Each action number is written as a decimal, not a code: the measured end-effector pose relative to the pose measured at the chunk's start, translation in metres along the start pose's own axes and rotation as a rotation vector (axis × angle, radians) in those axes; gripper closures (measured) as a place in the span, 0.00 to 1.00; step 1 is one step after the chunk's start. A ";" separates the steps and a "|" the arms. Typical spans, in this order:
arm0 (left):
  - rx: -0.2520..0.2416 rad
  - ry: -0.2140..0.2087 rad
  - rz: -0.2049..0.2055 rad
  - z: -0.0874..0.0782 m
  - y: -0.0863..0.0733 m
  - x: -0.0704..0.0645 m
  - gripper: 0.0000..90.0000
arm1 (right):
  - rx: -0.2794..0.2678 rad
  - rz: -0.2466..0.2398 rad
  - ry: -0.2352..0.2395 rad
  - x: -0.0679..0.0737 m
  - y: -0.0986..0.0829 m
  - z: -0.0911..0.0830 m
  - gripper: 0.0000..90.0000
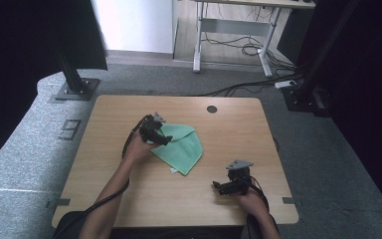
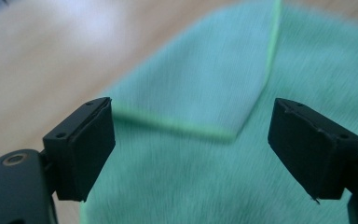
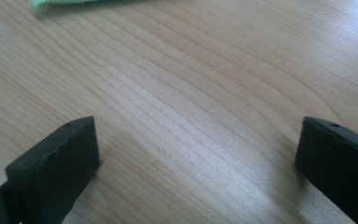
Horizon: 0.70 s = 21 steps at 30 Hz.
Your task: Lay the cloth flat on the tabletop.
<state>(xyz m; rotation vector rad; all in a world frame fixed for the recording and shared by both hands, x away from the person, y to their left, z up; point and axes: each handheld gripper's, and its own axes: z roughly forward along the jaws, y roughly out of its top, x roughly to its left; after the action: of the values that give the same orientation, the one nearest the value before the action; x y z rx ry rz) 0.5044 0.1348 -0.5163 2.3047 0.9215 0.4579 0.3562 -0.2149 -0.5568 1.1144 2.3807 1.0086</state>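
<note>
A green cloth (image 1: 181, 147) lies partly folded in the middle of the wooden table (image 1: 238, 129). My left gripper (image 1: 165, 138) hovers over the cloth's left part, open. In the left gripper view the cloth (image 2: 223, 84) shows a folded-over corner with a lighter hem between the spread jaws, which hold nothing. My right gripper (image 1: 217, 186) sits low near the table's front right, open. The right gripper view looks along bare wood, with an edge of the cloth (image 3: 56, 3) at the top left.
A round cable hole (image 1: 212, 109) sits at the table's far edge. A small white tag (image 1: 174, 171) pokes out at the cloth's near corner. Beyond the table are black frame posts, a desk frame and floor cables (image 1: 243, 47).
</note>
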 end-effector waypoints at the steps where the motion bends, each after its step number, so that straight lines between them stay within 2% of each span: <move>1: 0.013 0.003 -0.003 0.003 -0.007 0.000 0.16 | 0.000 0.000 0.000 0.000 0.000 0.000 0.00; 3: 0.043 0.016 -0.006 0.008 -0.019 -0.002 0.16 | 0.001 0.002 0.000 0.000 0.000 0.000 0.00; 6: 0.007 0.023 -0.069 0.006 -0.029 -0.004 0.17 | 0.003 0.004 -0.002 0.000 0.000 0.000 0.00; 9: -0.004 0.034 -0.079 0.002 -0.034 -0.011 0.18 | 0.016 0.010 -0.008 0.001 0.002 0.000 0.00; 12: -0.011 0.030 -0.090 -0.003 -0.040 -0.021 0.18 | 0.026 0.017 -0.016 0.003 0.005 0.001 0.00; 17: -0.004 0.033 -0.110 -0.014 -0.050 -0.042 0.18 | 0.027 0.000 -0.027 0.010 0.014 0.006 0.00; 21: 0.018 -0.005 -0.108 -0.024 -0.057 -0.061 0.19 | -0.008 0.008 -0.015 0.017 0.029 0.009 0.00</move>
<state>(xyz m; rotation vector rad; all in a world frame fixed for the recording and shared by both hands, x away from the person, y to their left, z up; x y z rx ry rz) 0.4210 0.1341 -0.5405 2.2580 1.0459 0.3994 0.3662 -0.1846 -0.5422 1.1259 2.3607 1.0081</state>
